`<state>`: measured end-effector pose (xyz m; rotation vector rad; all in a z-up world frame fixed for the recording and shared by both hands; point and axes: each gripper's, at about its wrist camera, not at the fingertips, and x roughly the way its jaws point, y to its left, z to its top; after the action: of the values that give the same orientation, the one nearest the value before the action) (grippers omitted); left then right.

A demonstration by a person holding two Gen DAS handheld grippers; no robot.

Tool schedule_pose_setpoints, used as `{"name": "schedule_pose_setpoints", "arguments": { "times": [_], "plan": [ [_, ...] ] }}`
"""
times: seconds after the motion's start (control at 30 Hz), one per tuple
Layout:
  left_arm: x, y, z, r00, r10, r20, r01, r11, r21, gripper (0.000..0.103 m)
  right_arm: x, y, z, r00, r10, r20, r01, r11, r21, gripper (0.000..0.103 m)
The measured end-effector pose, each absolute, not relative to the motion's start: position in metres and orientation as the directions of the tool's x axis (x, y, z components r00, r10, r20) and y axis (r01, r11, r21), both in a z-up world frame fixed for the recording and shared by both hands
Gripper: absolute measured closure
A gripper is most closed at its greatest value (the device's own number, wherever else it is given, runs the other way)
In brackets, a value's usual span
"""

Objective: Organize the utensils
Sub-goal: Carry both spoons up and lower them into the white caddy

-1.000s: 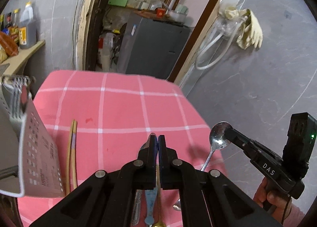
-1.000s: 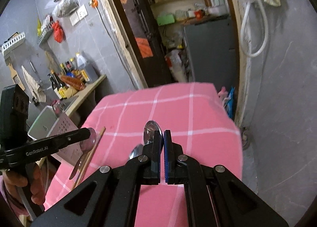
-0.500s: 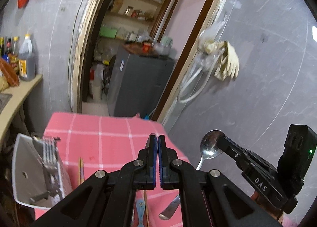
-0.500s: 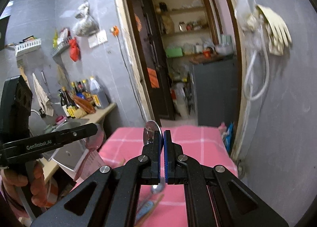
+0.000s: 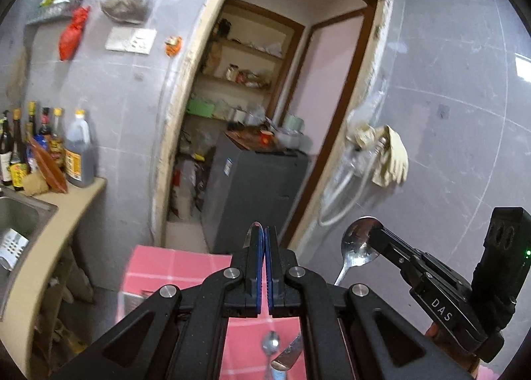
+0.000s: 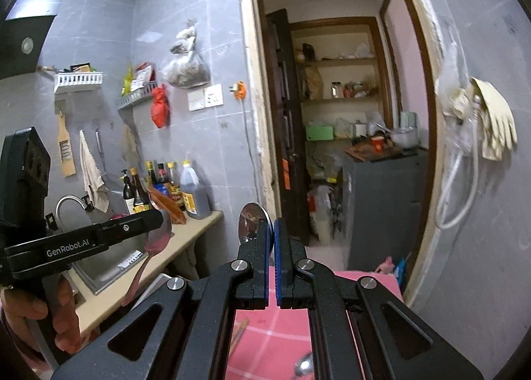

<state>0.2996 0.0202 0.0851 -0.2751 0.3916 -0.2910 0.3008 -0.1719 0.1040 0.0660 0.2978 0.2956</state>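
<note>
Both grippers are held high above the pink checked table (image 5: 172, 264). My left gripper (image 5: 265, 234) is shut on a metal spoon (image 6: 158, 238). Its bowl sticks out past the tips and its handle hangs down. In the right wrist view the left gripper (image 6: 156, 219) shows at the left, in a person's hand. My right gripper (image 6: 274, 227) is shut on a second spoon (image 6: 251, 218), bowl up. The left wrist view shows that spoon (image 5: 360, 240) and the right gripper (image 5: 378, 234) at the right. Below on the cloth lie a third spoon (image 5: 270, 343), a knife (image 5: 288, 356) and chopsticks (image 6: 240, 330).
A steel sink (image 5: 20, 214) and a counter with several bottles (image 5: 78, 154) run along the left. A grey cabinet (image 5: 255, 187) stands in the doorway behind the table. Gloves and a white hose (image 5: 388, 161) hang on the right wall.
Both grippers have risen well above the table, each still shut on its spoon. The views have tilted up from the pink cloth to the wall and doorway.
</note>
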Motion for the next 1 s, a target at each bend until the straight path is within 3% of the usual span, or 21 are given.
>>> {"name": "schedule_pose_setpoints", "arguments": {
  "times": [0.6,1.0],
  "plan": [
    [0.324,0.113,0.022,0.912,-0.359,-0.199,0.194,0.806,-0.560,0.101,0.329,-0.064,0.062,0.894,0.279,-0.351,-0.333,0.938,-0.101,0.100],
    [0.349,0.127,0.002,0.887,-0.421,-0.188,0.210,0.732,-0.648,0.101,0.348,-0.062,0.042,0.878,0.262,-0.401,-0.318,0.945,-0.079,0.100]
  ]
}}
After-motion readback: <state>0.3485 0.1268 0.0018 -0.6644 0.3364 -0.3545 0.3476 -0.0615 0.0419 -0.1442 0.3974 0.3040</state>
